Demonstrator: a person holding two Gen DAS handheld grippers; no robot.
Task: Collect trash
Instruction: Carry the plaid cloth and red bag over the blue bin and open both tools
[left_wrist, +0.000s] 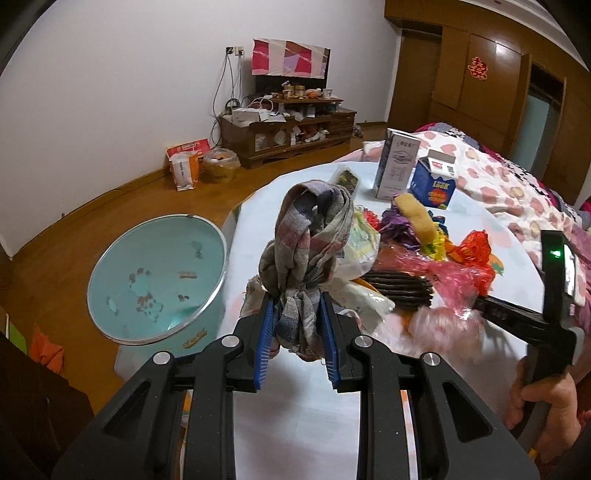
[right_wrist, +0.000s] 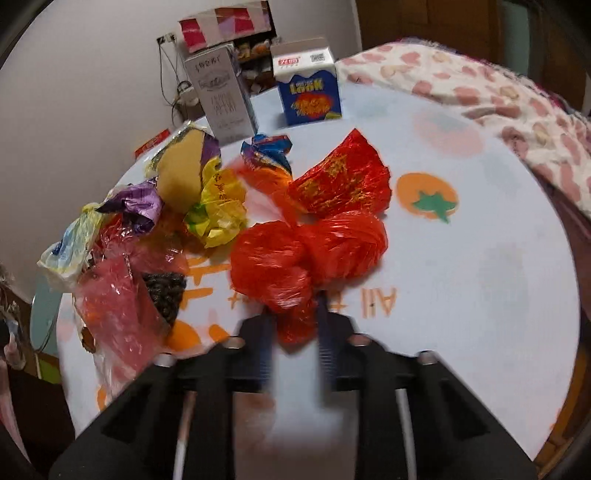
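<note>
The knotted rag (left_wrist: 306, 254) is soft, matt woven cloth in faded checks. Beside it, the red bag (right_wrist: 306, 254) is thin, glossy, crinkled plastic film. The bin (left_wrist: 157, 277) left of the rag looks smooth-walled with a shiny metal rim. The floor (left_wrist: 122, 199) beyond the bin is polished wood.

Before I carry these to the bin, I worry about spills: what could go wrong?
1. The knotted plaid cloth towers above the left hand-held gripper and may slip free short of the teal round bin.
2. The right hand-held gripper pinches only an edge of the crumpled red plastic bag, which could tear.
</note>
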